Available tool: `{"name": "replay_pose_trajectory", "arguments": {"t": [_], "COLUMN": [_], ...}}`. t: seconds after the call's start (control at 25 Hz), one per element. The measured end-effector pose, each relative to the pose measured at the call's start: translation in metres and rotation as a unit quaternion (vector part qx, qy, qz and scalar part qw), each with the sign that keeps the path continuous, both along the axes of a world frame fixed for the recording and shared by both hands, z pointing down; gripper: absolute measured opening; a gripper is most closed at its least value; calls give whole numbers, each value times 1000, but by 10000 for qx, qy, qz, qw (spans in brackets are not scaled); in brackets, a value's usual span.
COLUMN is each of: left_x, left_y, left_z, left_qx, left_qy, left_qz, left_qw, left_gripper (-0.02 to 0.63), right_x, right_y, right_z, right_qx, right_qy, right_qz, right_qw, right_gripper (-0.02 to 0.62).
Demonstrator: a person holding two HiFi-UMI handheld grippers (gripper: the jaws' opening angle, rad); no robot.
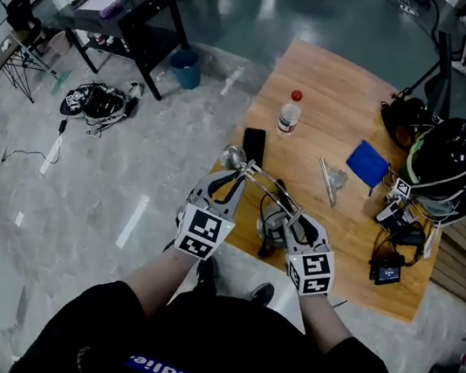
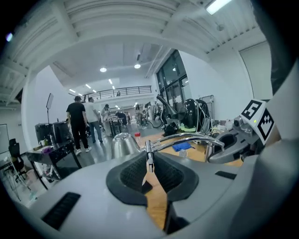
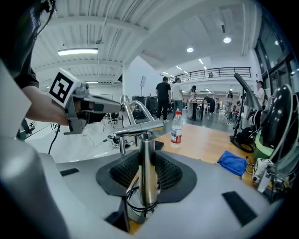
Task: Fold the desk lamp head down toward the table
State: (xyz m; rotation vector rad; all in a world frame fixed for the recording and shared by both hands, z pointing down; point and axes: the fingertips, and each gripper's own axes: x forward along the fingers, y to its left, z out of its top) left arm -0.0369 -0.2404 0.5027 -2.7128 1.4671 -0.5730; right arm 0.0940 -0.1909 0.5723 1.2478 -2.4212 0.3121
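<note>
A chrome desk lamp stands at the near edge of the wooden table [image 1: 337, 92]. Its dome head [image 1: 234, 156] reaches out left past the table edge on a thin arm [image 1: 272, 190]. My left gripper [image 1: 234, 177] is shut on a slim rod of that arm [image 2: 148, 154] just behind the lamp head [image 2: 122, 144]. The upright post [image 3: 147, 163] is clamped between the pads of my right gripper [image 3: 146, 173], above the base and its coiled black cable [image 3: 140, 205]. In the head view the right gripper [image 1: 291, 222] sits low by the base [image 1: 272, 228].
On the table lie a black phone [image 1: 254, 146], a red-capped water bottle [image 1: 290, 113], a blue cloth [image 1: 368, 163], a small metal piece [image 1: 331, 180] and, at the right, a black helmet [image 1: 450, 156] with cables. Bare floor lies to the left; people stand far off.
</note>
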Motion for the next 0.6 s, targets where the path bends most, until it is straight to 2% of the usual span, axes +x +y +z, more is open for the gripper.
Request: {"name": "replay_pose_trajectory", "arguments": {"t": [0.36, 0.48, 0.6], "left_x": [7, 13, 18], "left_y": [0, 0, 1], "left_z": [82, 94, 107], "left_qx": [-992, -1342, -1749], "left_qy": [76, 487, 997], "left_qz": [43, 42, -90], "left_qw": [9950, 9897, 9795], "left_gripper": [61, 64, 64], "right_x": [-2, -3, -2], "right_y": [-2, -3, -3], "right_z": [0, -1, -1], "right_qx": [-56, -92, -134], "right_qy": [69, 99, 131], "right_qz": [39, 53, 75], "right_qw": [10000, 9999, 9998], "right_gripper": [114, 114, 114]}}
